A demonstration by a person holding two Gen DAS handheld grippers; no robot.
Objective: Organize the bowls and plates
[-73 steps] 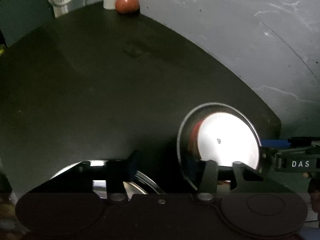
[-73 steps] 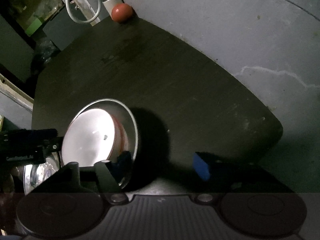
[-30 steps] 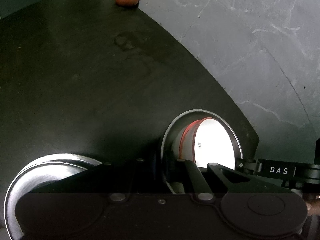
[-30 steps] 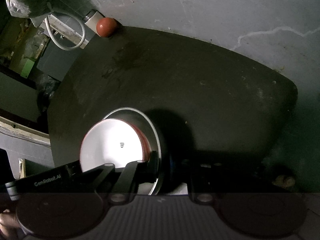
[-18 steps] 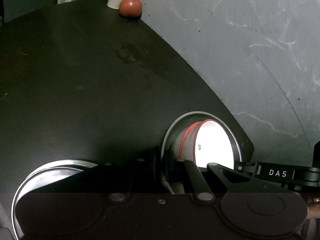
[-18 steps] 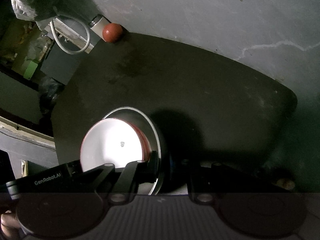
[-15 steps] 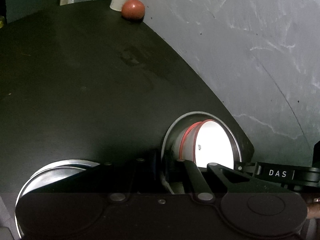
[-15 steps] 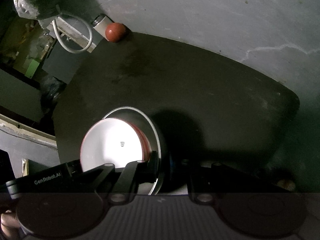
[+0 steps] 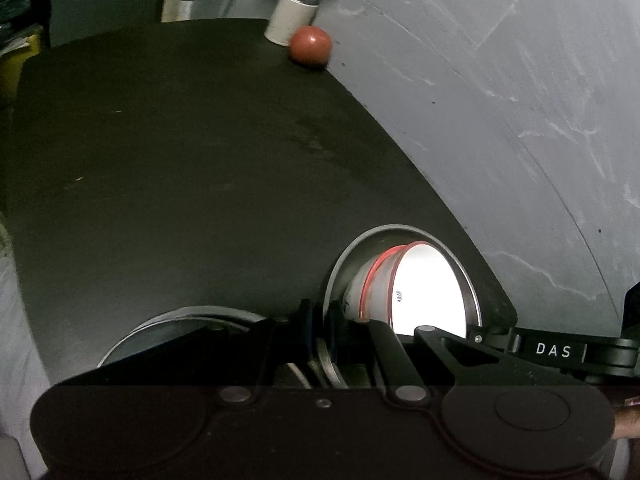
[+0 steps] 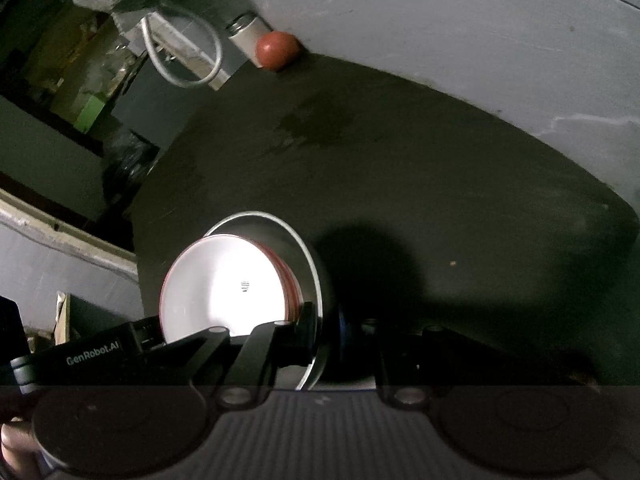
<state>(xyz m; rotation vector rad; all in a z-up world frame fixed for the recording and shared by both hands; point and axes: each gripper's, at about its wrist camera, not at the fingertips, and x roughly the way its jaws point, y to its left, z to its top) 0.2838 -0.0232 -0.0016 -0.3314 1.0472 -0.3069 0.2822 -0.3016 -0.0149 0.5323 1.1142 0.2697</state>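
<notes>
Left wrist view shows the left gripper [image 9: 320,332] with its jaws closed on the near rim of a metal plate [image 9: 344,264], which is tilted up on its edge above the dark worktop [image 9: 200,180]. A white bowl with a red rim [image 9: 428,292] sits in the plate, and the light washes its inside out, so the small dark mark there cannot be read. The contact of the jaws with the rim is partly hidden by the black body of the tool. A second metal plate [image 9: 172,320] lies near the front edge of the worktop, half covered by the same body, and its inside is not visible. The right gripper [image 9: 560,350] enters from the right side and carries the white letters "DAS".

In the right wrist view the right gripper [image 10: 324,328] is clamped on the opposite side of the plate rim [image 10: 308,256]; one finger lies in deep shadow and is hard to make out. On the left tool in this view the writing "GenRobot.AI" can be read. At the far corner of the worktop a red ball [image 10: 277,50] rests just beside a white canister [image 10: 246,34], whose label cannot be seen. Behind the far edge there is a looped white cable [image 10: 184,56] and dim clutter which cannot be identified. A bit of a hand [image 9: 628,422] is cut off at the picture border.
</notes>
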